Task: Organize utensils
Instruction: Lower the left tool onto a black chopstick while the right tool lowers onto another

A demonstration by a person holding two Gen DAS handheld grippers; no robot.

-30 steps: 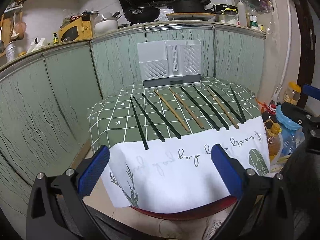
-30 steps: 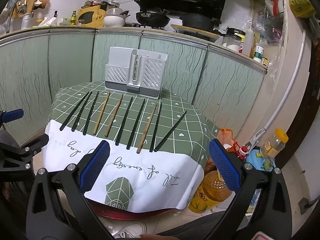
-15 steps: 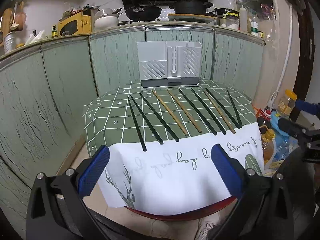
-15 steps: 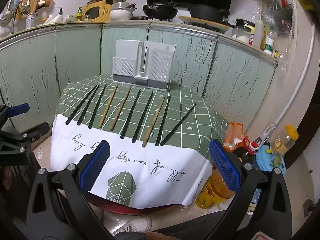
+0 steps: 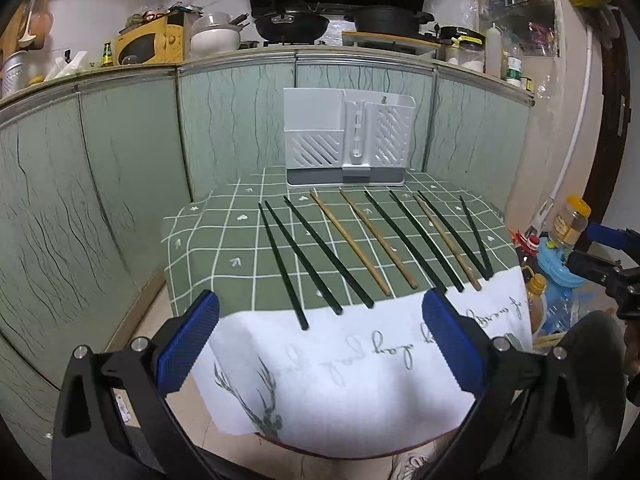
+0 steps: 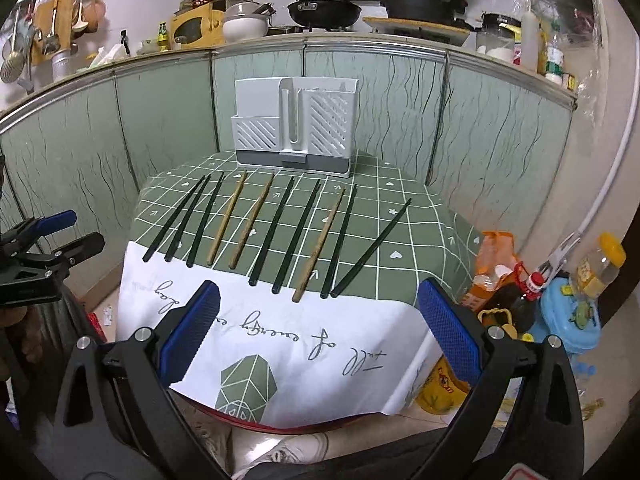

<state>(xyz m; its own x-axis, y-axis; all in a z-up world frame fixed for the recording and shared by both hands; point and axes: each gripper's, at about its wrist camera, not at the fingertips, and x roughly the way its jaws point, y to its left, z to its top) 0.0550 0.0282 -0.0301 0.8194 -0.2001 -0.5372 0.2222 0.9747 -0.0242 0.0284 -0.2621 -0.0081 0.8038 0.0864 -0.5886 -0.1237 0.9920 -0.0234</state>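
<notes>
My left gripper [image 5: 320, 344]: jaws spread wide, blue pads [image 5: 188, 344] empty, hovering off the near edge of the table above the white cloth [image 5: 344, 376]. My right gripper [image 6: 320, 336]: likewise spread and holding nothing, poised over the same cloth's near edge, further to the right.

Item one, chopsticks: ten in all, lying flat in a rough row on the green checked tablecloth [image 5: 212, 248], tips toward the far side, near ends at or just over the white cloth's edge. Seven dark chopsticks [image 5: 312, 258] and three wooden chopsticks [image 5: 352, 244]; in the right view the wooden ones sit fourth, fifth and eighth from the left. The rightmost dark chopstick [image 6: 372, 248] lies angled, its far tip well away from its neighbour and its near end almost meeting it.

Item two, white utensil holder [image 5: 347, 142]: upright at the far edge of the table, against the green cabinet panels [image 5: 120, 184], slotted front, grey base. I can see nothing standing in its compartments.

Item three, floor to the right of the table: bottles and jars [image 6: 600, 264], clustered.
</notes>
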